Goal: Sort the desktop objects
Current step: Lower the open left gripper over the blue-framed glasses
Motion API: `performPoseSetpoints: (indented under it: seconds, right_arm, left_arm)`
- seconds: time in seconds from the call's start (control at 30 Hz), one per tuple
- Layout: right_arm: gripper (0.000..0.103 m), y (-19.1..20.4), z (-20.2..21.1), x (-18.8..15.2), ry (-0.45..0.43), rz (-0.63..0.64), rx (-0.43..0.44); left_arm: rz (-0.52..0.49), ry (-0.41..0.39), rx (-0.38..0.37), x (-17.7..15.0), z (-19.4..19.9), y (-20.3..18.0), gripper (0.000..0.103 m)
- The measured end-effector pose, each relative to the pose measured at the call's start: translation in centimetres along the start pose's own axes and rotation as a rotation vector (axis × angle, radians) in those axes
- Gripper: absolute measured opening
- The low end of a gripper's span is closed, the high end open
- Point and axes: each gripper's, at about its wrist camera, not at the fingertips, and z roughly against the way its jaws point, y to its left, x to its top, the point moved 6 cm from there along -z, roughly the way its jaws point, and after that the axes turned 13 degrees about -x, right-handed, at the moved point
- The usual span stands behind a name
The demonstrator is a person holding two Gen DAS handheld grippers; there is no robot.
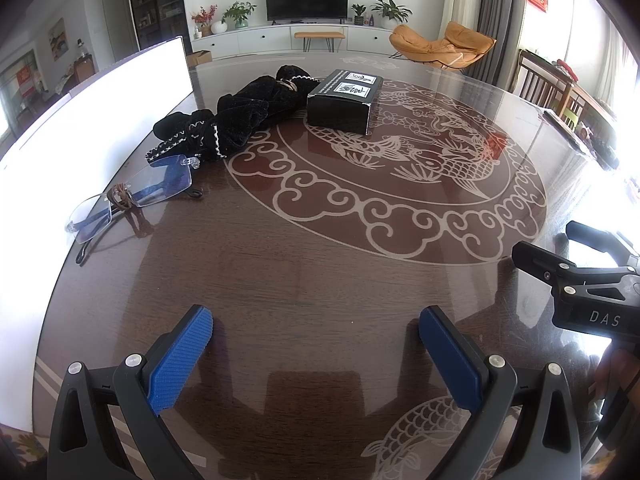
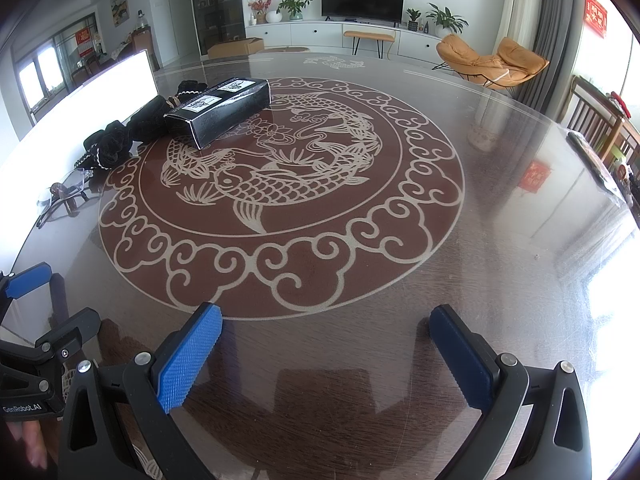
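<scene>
Round dark wooden table (image 1: 304, 280) with a glass top and a pale fish-and-cloud medallion, set in a living room with a television (image 1: 306, 1) on the far wall. Left gripper (image 1: 316, 354) and right gripper (image 2: 326, 354) hover low over the near edge, jaws spread wide, grasping nothing. All objects lie well ahead and to the left of both tools. Rimless eyeglasses (image 1: 132, 196), dark temples folded, with a brown cord looped at the bridge, lie nearest the left gripper. Beyond them a black velvet hair scrunchie (image 1: 236, 120) with pale trim lies crumpled. A black rectangular box (image 1: 344, 100) with two white labels touches the scrunchie's far end. A white board (image 1: 96, 112) stands along the table's left edge.
</scene>
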Motion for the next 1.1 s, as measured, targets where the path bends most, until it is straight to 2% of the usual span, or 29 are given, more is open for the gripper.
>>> performPoseSetpoints:
  seconds: [0.2, 0.3, 0.37, 0.43, 0.5, 0.6, 0.7, 0.77, 0.83, 0.93, 0.97, 1.1]
  right_arm:
    - [0.103, 0.0, 0.0, 0.0, 0.000, 0.000, 0.000]
    - [0.103, 0.0, 0.0, 0.0, 0.000, 0.000, 0.000]
    - [0.103, 0.0, 0.0, 0.0, 0.000, 0.000, 0.000]
    - [0.103, 0.0, 0.0, 0.0, 0.000, 0.000, 0.000]
    - [0.103, 0.0, 0.0, 0.0, 0.000, 0.000, 0.000]
    - [0.103, 0.0, 0.0, 0.0, 0.000, 0.000, 0.000]
    - [0.103, 0.0, 0.0, 0.0, 0.000, 0.000, 0.000]
    - [0.103, 0.0, 0.0, 0.0, 0.000, 0.000, 0.000]
    - [0.103, 0.1, 0.0, 0.0, 0.000, -0.001, 0.001]
    - [0.103, 0.2, -0.1, 0.0, 0.000, -0.001, 0.001]
    - [0.103, 0.1, 0.0, 0.0, 0.000, -0.001, 0.001]
    - [0.103, 0.1, 0.0, 0.0, 0.000, -0.001, 0.001]
  left_arm:
    - [0.002, 0.003, 0.018, 0.1, 0.2, 0.1, 0.103]
    - [-0.042, -0.103, 0.052, 1.7, 2.5, 0.2, 0.103]
    - [-0.089, -0.196, 0.081, 3.9, 4.2, 0.7, 0.103]
    - [-0.133, -0.245, 0.128, 6.4, 5.0, 2.1, 0.103]
    - [-0.141, -0.227, 0.148, 8.9, 4.5, 4.2, 0.103]
    - [-0.076, -0.158, 0.114, 11.3, 2.9, 8.2, 0.103]
    - [0.034, -0.079, 0.061, 11.1, 1.2, 11.6, 0.103]
    - [0.070, -0.028, 0.036, 10.2, 0.2, 12.4, 0.103]
    - [0.073, 0.007, 0.031, 9.2, -0.5, 12.4, 0.103]
    - [0.085, 0.056, -0.029, 6.9, -1.2, 10.9, 0.103]
    - [0.060, 0.044, -0.012, 6.4, -0.9, 9.9, 0.103]
    - [0.023, 0.049, -0.054, 4.0, -0.4, 5.3, 0.103]
